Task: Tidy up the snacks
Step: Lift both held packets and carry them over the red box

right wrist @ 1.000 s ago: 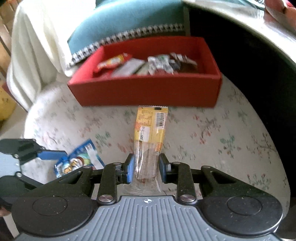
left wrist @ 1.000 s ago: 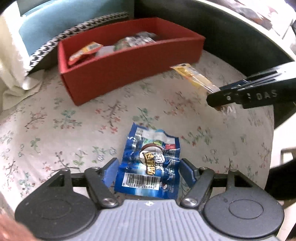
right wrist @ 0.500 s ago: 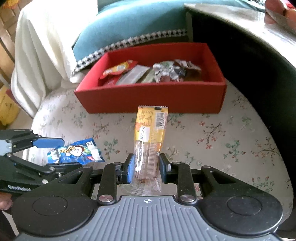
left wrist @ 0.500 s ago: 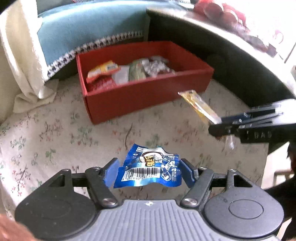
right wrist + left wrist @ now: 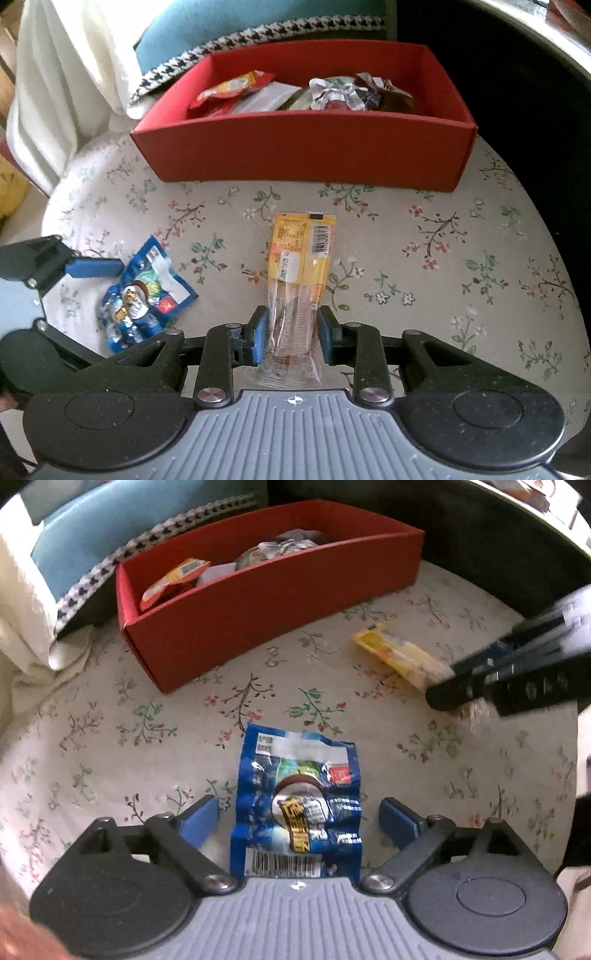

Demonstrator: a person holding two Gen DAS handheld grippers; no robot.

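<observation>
A blue snack packet (image 5: pixel 297 806) lies flat on the floral cloth between the fingers of my left gripper (image 5: pixel 298 818), which is open with gaps on both sides. It also shows in the right wrist view (image 5: pixel 142 297). My right gripper (image 5: pixel 291 334) stands around the clear end of a yellow wafer bar (image 5: pixel 301 267), pads very close to it; the bar rests on the cloth. The bar also shows in the left wrist view (image 5: pixel 397 657). The red box (image 5: pixel 306 147) with several snacks stands behind.
The floral-cloth table (image 5: pixel 461 251) curves away at the right and front. A teal cushion with houndstooth trim (image 5: pixel 258 22) and a white cloth (image 5: pixel 62 74) lie behind and left of the box. A dark curved edge (image 5: pixel 498 554) runs at the right.
Half a second ago both packets were lifted off the cloth. Both now lie back down on it, and my left gripper's fingers have spread away from the blue packet.
</observation>
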